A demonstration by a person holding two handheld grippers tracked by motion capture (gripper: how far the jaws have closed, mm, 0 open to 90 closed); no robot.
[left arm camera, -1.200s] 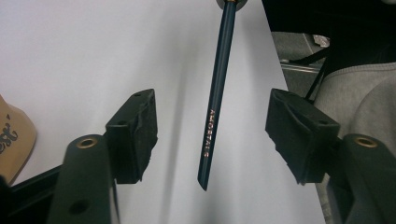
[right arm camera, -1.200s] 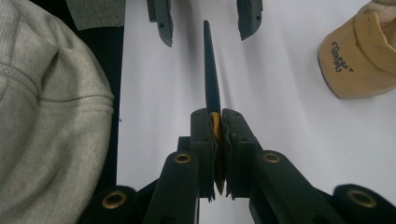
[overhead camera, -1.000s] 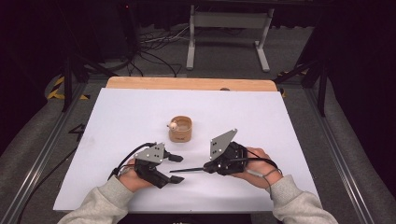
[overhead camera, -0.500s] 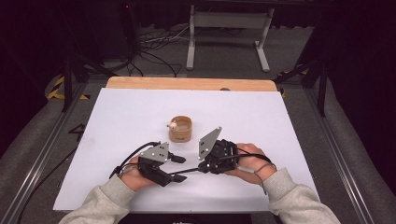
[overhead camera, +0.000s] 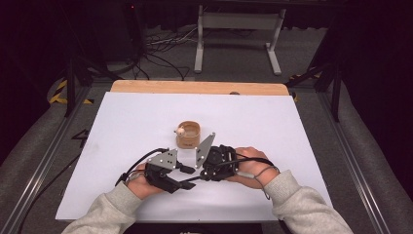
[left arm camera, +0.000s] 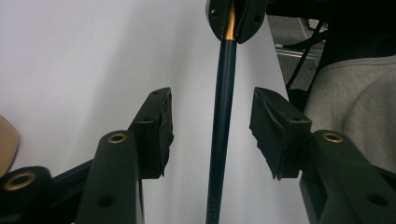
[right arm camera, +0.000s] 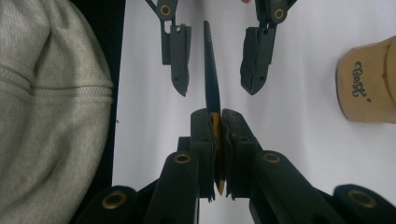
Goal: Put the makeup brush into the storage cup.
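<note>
A dark blue pen (right arm camera: 211, 79) with a gold band lies level above the white table. My right gripper (right arm camera: 215, 121) is shut on its gold end. The pen's shaft (left arm camera: 223, 116) runs between the fingers (left arm camera: 156, 126) of my left gripper (left arm camera: 212, 126), which stands open and does not touch it. In the high view the two grippers face each other tip to tip near the table's front, left gripper (overhead camera: 187, 176) and right gripper (overhead camera: 200, 176), with the pen (overhead camera: 191, 181) bridging them. A round wooden cup (overhead camera: 188, 135) stands just behind them.
A small wooden stick with a ball end (overhead camera: 180, 130) leans in the cup. The cup (right arm camera: 369, 81) carries dark lettering. A white sheet (overhead camera: 122, 122) covers the table, with a wooden strip (overhead camera: 195, 87) along the far edge. Grey sleeves (right arm camera: 51, 116) come in from the front.
My right gripper has moved left with the pen toward my left gripper, and the pen's free end now lies between the left jaws. The left gripper has barely moved.
</note>
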